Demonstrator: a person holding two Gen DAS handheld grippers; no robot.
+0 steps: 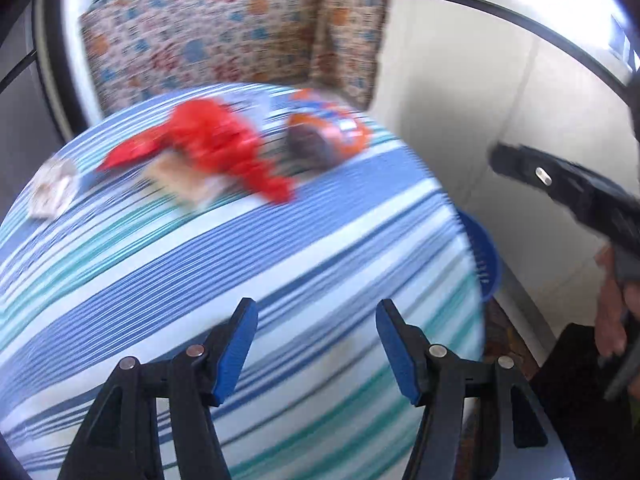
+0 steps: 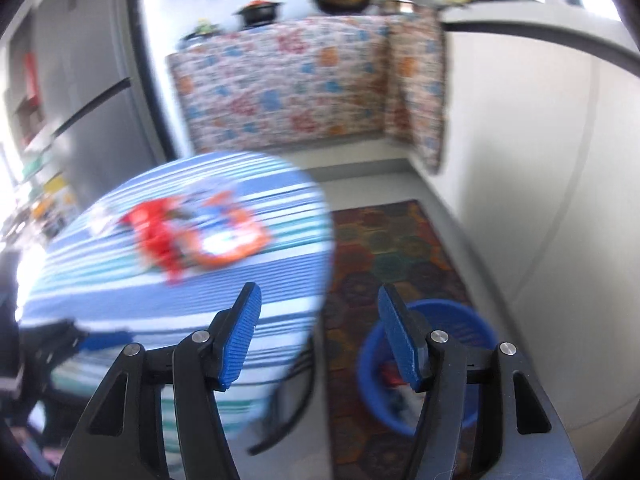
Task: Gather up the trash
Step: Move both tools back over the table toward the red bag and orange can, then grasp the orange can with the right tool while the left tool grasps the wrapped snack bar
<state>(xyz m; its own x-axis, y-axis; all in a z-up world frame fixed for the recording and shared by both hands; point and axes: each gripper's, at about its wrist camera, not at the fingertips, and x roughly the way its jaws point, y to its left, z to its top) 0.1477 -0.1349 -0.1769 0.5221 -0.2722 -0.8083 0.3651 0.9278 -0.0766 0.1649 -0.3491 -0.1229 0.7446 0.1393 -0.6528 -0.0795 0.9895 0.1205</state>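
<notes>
On the striped table [image 1: 248, 264], covered in a blue, white and teal cloth, several pieces of trash lie blurred toward the far side: a crumpled red wrapper [image 1: 216, 148], an orange-and-blue packet [image 1: 328, 132] just to its right, a flat tan piece [image 1: 180, 178] partly under the red wrapper, and a pale crumpled scrap [image 1: 50, 190] near the left edge. Over the near part of the cloth, the left gripper [image 1: 316, 344] hangs with its 2 blue-padded jaws spread apart and nothing between them. At the right edge of that view, the right gripper's black body [image 1: 568, 192] reaches in, with a hand [image 1: 612, 312] wrapped around its handle. From the right wrist view, the right gripper [image 2: 320, 340] is likewise released, its jaws apart and empty, sitting above the gap between the table's edge and a blue bin [image 2: 432, 364] standing on a patterned rug [image 2: 384, 248] beside the table. Some trash already lies inside the bin, too blurred to name. Only a sliver of the bin's rim [image 1: 484, 256] shows past the table in the left wrist view. Behind the table, a floral cloth [image 2: 288, 84] drapes a counter carrying a dark pot [image 2: 260, 12] and a wok [image 2: 344, 0]. White cabinet panels [image 2: 540, 160] run along the right side.
</notes>
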